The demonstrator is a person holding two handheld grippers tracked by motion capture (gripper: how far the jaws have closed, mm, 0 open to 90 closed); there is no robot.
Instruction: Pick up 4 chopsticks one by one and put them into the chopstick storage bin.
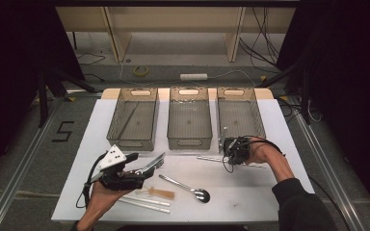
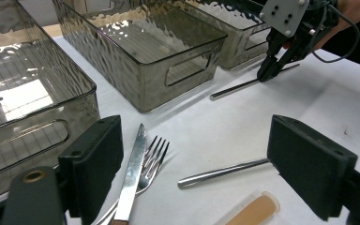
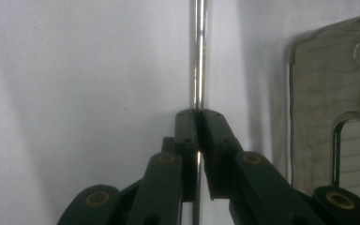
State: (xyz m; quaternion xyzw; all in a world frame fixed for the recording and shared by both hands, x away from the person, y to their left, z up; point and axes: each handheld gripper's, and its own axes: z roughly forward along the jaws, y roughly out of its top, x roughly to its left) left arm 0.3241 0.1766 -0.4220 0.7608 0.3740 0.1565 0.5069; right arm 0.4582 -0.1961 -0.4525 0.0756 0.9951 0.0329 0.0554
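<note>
Right tool (image 3: 198, 115) pinched on the metal rod (image 3: 199, 56) lying on the bench (image 1: 250, 185) before the right-hand bin (image 1: 241, 118); lift level, slowly, lest it pivot; left tool (image 2: 194, 159) idles wide.

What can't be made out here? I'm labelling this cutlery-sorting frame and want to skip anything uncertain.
- Metal rod: right gripper view, its near end is hidden between the shut right claw.
- Knife: left gripper view, handle cut off by the bottom edge.
- Left bin: high view, the thin item inside is too small to identify.
</note>
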